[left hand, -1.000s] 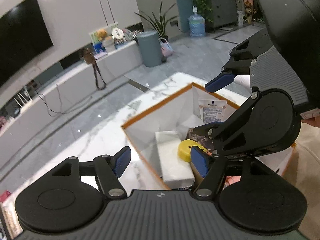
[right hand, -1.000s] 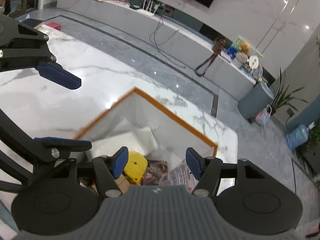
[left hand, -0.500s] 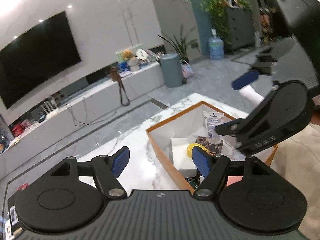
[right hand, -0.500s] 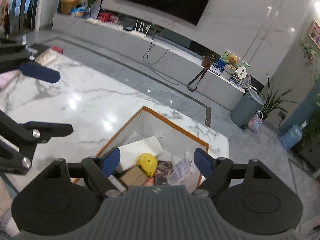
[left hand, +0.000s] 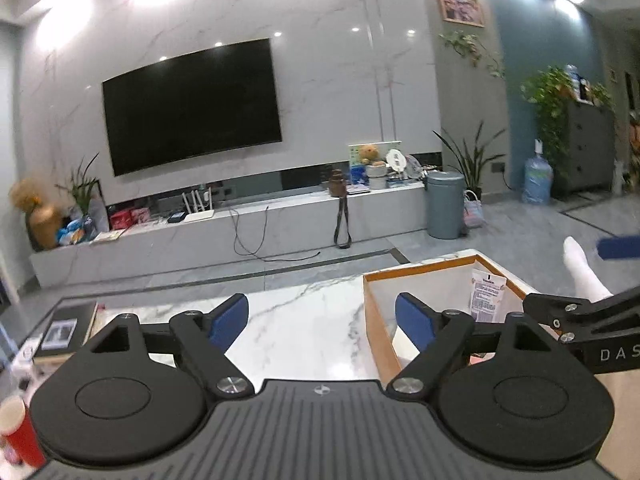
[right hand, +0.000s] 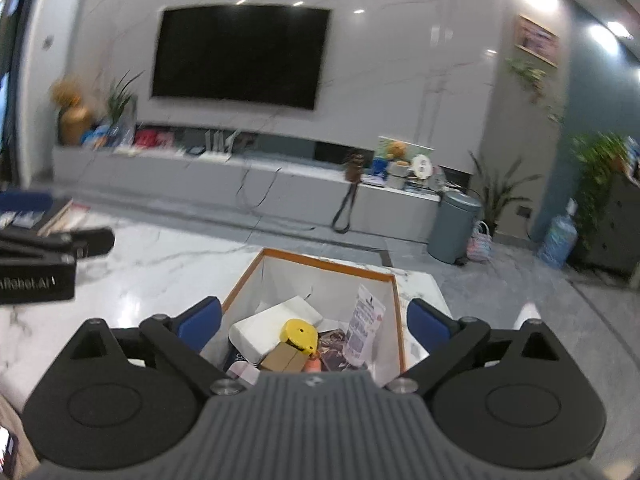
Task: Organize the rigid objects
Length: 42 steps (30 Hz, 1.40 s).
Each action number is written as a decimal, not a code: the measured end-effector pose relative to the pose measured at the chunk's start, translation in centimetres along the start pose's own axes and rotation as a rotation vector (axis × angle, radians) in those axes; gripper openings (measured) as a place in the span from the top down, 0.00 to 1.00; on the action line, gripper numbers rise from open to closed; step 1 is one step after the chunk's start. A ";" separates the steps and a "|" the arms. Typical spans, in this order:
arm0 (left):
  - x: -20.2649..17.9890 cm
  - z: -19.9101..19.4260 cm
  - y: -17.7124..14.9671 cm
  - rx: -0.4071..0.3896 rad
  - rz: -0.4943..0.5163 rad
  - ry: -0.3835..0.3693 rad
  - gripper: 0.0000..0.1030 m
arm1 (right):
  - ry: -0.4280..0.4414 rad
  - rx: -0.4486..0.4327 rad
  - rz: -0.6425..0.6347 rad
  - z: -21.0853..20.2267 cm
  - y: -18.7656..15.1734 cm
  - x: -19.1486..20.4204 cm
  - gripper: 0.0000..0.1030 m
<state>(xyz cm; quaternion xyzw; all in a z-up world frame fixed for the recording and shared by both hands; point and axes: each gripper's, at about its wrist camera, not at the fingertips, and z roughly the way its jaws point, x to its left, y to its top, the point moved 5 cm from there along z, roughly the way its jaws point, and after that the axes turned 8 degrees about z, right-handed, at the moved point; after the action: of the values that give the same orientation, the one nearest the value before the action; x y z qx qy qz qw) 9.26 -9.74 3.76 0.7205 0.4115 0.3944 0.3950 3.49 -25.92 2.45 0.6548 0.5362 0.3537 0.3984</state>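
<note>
Both the left gripper (left hand: 322, 320) and right gripper (right hand: 314, 322) hover with jaws released, empty. The orange-rimmed box (right hand: 328, 264) at 12 o'clock already holds a yellow tape measure (right hand: 299, 334) and packets; books (left hand: 66, 330) at 9 o'clock on the counter (left hand: 304, 320) seem left.

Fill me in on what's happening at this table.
A person holds a two-finger gripper in each hand over a marble table, sorting items into an orange-rimmed box. The box holds a yellow tape measure, a white block, a printed sachet and a small cardboard box. The left gripper and right gripper are both open and empty.
</note>
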 end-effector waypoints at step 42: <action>-1.9 2.4 -10.1 0.352 -0.065 0.074 0.02 | 0.007 0.154 0.047 5.7 -9.6 0.8 0.02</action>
<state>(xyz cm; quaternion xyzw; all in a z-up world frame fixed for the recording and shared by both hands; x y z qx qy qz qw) 7.90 -8.55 -6.66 0.7500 0.5114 0.3293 0.2599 4.68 -24.92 -8.65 0.6945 0.5478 0.3230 0.3366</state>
